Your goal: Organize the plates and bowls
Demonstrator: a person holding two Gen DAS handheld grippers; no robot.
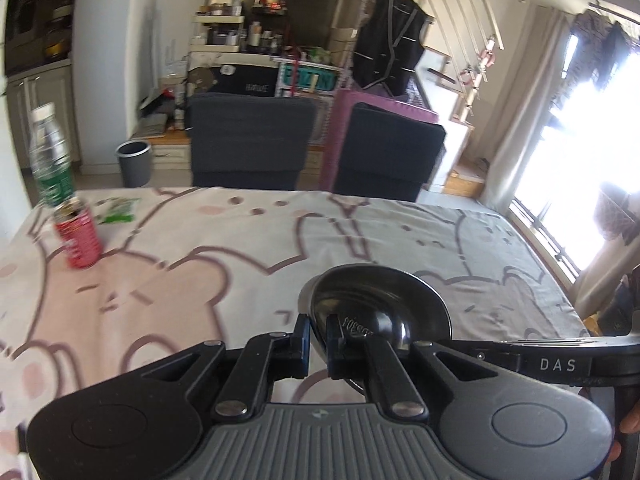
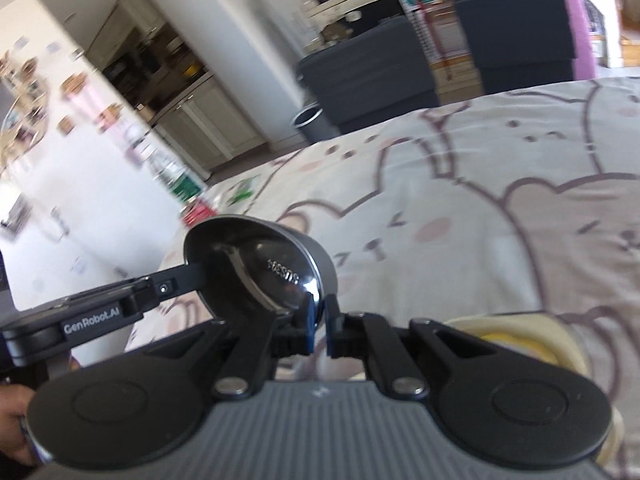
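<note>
Steel bowl lifted clear above the cartoon-print cloth on the surface, tilted, stamped base showing inside. Rim pinched from two sides: left claw clenched on the near edge, right claw clenched on the opposite edge, rim seated between blue pads. Beyond the bowl, far left: red can, clear bottle with green label just behind it, green wrapper alongside. Past the cloth's far edge: two dark chairs, grey bin.
</note>
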